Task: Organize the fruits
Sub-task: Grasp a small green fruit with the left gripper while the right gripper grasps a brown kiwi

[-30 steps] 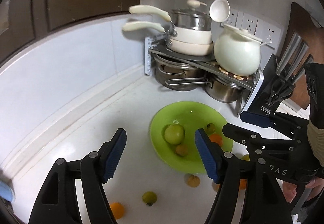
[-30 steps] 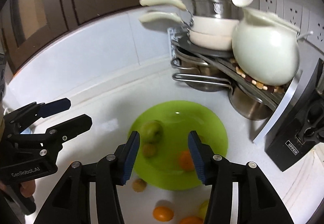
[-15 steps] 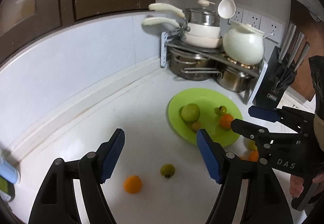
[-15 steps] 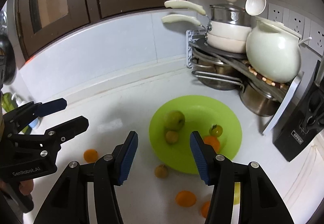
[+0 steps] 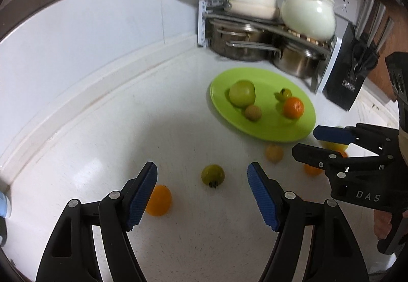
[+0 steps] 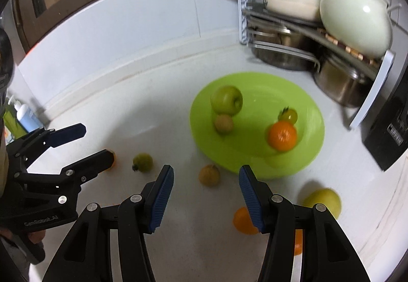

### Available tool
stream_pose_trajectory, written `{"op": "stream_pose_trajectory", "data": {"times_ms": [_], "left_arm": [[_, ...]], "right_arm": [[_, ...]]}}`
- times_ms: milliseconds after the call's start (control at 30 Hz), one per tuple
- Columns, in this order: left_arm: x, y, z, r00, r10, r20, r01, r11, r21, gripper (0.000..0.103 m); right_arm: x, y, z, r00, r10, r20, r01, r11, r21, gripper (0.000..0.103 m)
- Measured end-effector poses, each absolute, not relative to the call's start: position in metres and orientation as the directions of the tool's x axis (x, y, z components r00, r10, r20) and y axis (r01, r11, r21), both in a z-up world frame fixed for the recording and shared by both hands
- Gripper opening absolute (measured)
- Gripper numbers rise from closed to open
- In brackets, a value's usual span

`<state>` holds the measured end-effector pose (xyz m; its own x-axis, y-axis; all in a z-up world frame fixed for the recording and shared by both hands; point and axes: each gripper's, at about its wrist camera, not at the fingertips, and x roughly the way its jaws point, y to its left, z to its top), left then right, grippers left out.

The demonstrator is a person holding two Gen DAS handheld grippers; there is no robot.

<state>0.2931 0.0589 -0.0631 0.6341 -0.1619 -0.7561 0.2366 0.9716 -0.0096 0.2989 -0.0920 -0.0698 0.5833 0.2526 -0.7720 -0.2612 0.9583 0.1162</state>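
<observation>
With both grippers' fingers spread and empty, our left gripper [image 5: 202, 191] above the small green fruit [image 5: 213, 176] on the counter [image 5: 102, 129] near the green plate [image 5: 262, 129], a careless closing could roll it away.

Left wrist view: looks forward and down along own 2 fingers at white counter [image 5: 107, 108], from left side, fairly near surface; right gripper [image 5: 309, 143] enters at right edge.
Right wrist view: same downward tilt, from right side, similarly near; left gripper [image 6: 98, 144] enters at left edge.
Shared by both views: green plate [image 5: 295, 134] [image 6: 301, 164], loose fruit in front of it, pot rack [image 5: 204, 24] [image 6: 243, 19] in back corner.
</observation>
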Motion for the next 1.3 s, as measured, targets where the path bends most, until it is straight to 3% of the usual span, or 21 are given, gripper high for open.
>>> {"op": "stream_pose_trajectory", "data": {"times_ms": [267,633,900,1000,1133,1300], "left_arm": [[0.308,0.056,-0.091,0.564,-0.185,-0.805,0.264,0.964,-0.036,0.07],[0.328,0.049,-0.118,0.497,-0.192,-0.846,0.279,0.959,-0.054,0.051],[0.336,0.05,-0.124,0.481,-0.195,-0.855,0.265,0.962,-0.071,0.039],[0.336,0.05,-0.124,0.479,-0.202,-0.854,0.265,0.961,-0.079,0.029],[0.336,0.051,-0.124,0.479,-0.204,-0.854,0.26,0.962,-0.084,0.029],[0.333,0.05,-0.121,0.484,-0.208,-0.85,0.253,0.963,-0.091,0.029]], "right_arm": [[0.308,-0.088,-0.094,0.533,0.268,-0.803,-0.266,0.953,0.142,0.054],[0.326,-0.085,-0.12,0.481,0.269,-0.834,-0.23,0.957,0.175,0.053],[0.334,-0.077,-0.126,0.469,0.275,-0.839,-0.244,0.954,0.177,0.042],[0.336,-0.077,-0.126,0.471,0.275,-0.838,-0.247,0.953,0.174,0.038],[0.335,-0.076,-0.126,0.47,0.277,-0.838,-0.256,0.951,0.17,0.028],[0.332,-0.077,-0.123,0.479,0.28,-0.832,-0.26,0.95,0.171,0.027]]}}
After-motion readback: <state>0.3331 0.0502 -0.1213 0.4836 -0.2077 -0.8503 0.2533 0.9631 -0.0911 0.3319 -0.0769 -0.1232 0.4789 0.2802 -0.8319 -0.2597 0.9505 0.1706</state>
